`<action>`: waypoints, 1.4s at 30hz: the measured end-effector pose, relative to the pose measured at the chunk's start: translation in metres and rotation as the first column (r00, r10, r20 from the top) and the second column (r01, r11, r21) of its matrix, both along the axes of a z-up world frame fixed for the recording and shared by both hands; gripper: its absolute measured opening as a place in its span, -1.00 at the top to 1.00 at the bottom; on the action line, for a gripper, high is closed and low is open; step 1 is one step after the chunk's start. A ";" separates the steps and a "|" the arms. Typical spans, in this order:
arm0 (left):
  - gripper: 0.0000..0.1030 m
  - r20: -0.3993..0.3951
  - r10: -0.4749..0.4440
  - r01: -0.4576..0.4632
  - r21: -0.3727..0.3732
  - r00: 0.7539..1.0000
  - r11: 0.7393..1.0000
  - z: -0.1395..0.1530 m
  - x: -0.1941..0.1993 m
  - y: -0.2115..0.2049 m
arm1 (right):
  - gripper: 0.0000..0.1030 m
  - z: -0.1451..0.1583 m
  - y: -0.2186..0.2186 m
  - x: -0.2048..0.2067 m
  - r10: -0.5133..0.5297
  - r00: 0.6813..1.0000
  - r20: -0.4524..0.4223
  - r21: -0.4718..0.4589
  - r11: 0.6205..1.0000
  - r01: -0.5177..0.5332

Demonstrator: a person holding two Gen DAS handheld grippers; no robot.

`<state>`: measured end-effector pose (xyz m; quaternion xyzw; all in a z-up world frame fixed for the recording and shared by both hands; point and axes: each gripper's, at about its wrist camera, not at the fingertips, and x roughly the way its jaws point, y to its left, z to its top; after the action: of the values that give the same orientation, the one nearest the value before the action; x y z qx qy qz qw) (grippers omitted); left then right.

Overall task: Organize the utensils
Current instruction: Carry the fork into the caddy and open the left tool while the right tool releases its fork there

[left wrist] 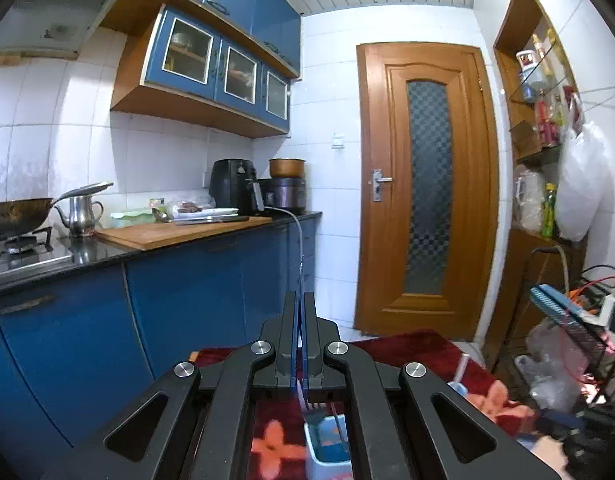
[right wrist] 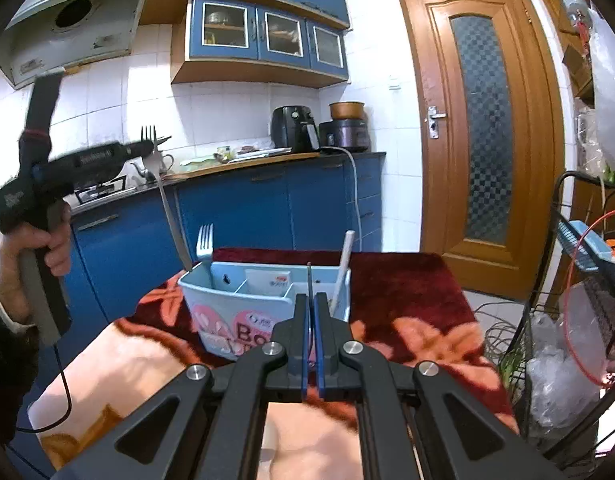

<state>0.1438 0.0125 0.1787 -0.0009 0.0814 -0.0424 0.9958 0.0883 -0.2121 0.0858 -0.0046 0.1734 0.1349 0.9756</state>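
The left gripper (right wrist: 149, 146) shows in the upper left of the right wrist view, held in a hand (right wrist: 31, 248) at the left edge. Its jaws are pressed narrow on a fork (right wrist: 163, 196) just below the tines, which stick up above the jaws; the long handle hangs down and slants right, its tip just over the left end of the utensil caddy (right wrist: 243, 316).

In the left wrist view the same gripper's blue pads (left wrist: 294, 340) sit nearly together at frame centre. A thin sliver of the fork handle (left wrist: 300, 276) rises between them, and the fork's tines appear blurred below, at lower centre.

The pale blue caddy stands mid-frame on a dark red flowered cloth (right wrist: 407, 292) covering the tabletop. A second fork (right wrist: 204, 246) stands tines-up in its left compartment, and a white stick-like utensil (right wrist: 343, 272) leans in the right compartment.

The right gripper (right wrist: 310, 300) is at lower centre of its own view, jaws drawn narrow. A thin dark utensil handle (right wrist: 308, 280) stands up in the slit between the pads, directly in front of the caddy's right half; whether the pads actually pinch it cannot be told.
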 end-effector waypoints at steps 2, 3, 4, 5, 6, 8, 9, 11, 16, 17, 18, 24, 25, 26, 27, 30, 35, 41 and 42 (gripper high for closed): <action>0.99 -0.007 0.008 -0.008 0.010 1.000 1.000 -0.006 0.007 -0.001 | 0.92 0.004 -0.004 0.001 -0.018 1.000 0.015 -0.002 1.000 0.018; 0.99 -0.017 0.013 -0.012 0.015 1.000 1.000 -0.011 0.012 -0.002 | 0.91 0.007 -0.006 0.002 -0.031 0.999 0.025 -0.002 1.000 0.031; 0.99 -0.026 0.015 -0.015 0.016 1.000 1.000 -0.016 0.014 -0.003 | 0.91 0.011 -0.009 0.003 -0.044 0.998 0.036 -0.003 0.999 0.044; 0.99 -0.044 0.014 -0.014 0.014 0.999 1.000 -0.023 0.018 -0.002 | 0.91 0.014 -0.011 0.004 -0.053 0.998 0.045 -0.004 0.999 0.053; 0.99 -0.063 0.011 -0.011 0.011 0.998 1.000 -0.030 0.021 -0.002 | 0.91 0.017 -0.013 0.005 -0.062 0.997 0.054 -0.004 0.998 0.062; 0.99 -0.095 0.004 -0.004 0.000 0.995 1.000 -0.042 0.026 -0.001 | 0.91 0.024 -0.015 0.009 -0.082 0.994 0.076 -0.009 0.997 0.083; 0.99 -0.110 0.001 -0.002 -0.005 0.994 1.000 -0.047 0.029 -0.001 | 0.91 0.029 -0.017 0.011 -0.093 0.992 0.090 -0.012 0.995 0.094; 0.99 -0.134 -0.005 0.002 -0.016 0.991 1.000 -0.057 0.031 -0.001 | 0.91 0.035 -0.017 0.015 -0.113 0.987 0.111 -0.017 0.993 0.116; 0.99 -0.167 -0.021 0.015 -0.034 0.986 0.999 -0.073 0.036 -0.004 | 0.92 0.054 -0.014 0.030 -0.165 0.968 0.187 -0.050 0.983 0.177; 0.99 -0.170 -0.022 0.016 -0.033 0.985 0.999 -0.075 0.037 -0.005 | 0.91 0.057 -0.013 0.033 -0.176 0.963 0.204 -0.060 0.980 0.192; 0.99 -0.173 -0.022 0.017 -0.032 0.985 0.999 -0.078 0.037 -0.005 | 0.91 0.060 -0.010 0.037 -0.186 0.958 0.219 -0.068 0.976 0.205; 0.98 -0.180 -0.031 0.023 -0.046 0.983 0.999 -0.086 0.040 -0.004 | 0.92 0.061 0.012 0.064 -0.190 0.946 0.263 -0.138 0.963 0.232; 0.98 -0.183 -0.032 0.023 -0.047 0.983 0.999 -0.087 0.040 -0.004 | 0.91 0.058 0.018 0.069 -0.184 0.946 0.266 -0.159 0.960 0.231; 0.98 -0.184 -0.033 0.024 -0.048 0.982 0.999 -0.088 0.040 -0.004 | 0.92 0.057 0.021 0.071 -0.179 0.947 0.268 -0.172 0.958 0.229; 0.98 -0.187 -0.034 0.025 -0.050 0.982 0.998 -0.090 0.041 -0.004 | 0.92 0.053 0.026 0.075 -0.169 0.949 0.265 -0.191 0.956 0.223; 0.98 -0.197 -0.040 0.028 -0.062 0.980 0.998 -0.094 0.043 -0.003 | 0.92 0.041 0.039 0.086 -0.141 0.962 0.234 -0.222 0.955 0.194; 0.98 -0.203 -0.056 0.042 -0.071 0.978 0.997 -0.099 0.044 -0.002 | 0.91 0.021 0.046 0.101 -0.109 0.981 0.163 -0.217 0.966 0.143; 0.95 -0.224 -0.088 0.073 -0.075 0.971 0.995 -0.103 0.046 -0.004 | 0.82 0.005 0.043 0.111 -0.061 0.996 0.065 -0.157 0.985 0.070; 0.94 -0.231 -0.093 0.078 -0.075 0.968 0.994 -0.103 0.046 -0.006 | 0.67 0.003 0.042 0.110 -0.056 0.997 0.053 -0.141 0.988 0.063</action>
<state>0.1898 0.0068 0.0756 -0.0349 0.1968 -0.0874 0.9759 0.1987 -0.1704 0.0892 -0.0727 0.1588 0.0929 0.9802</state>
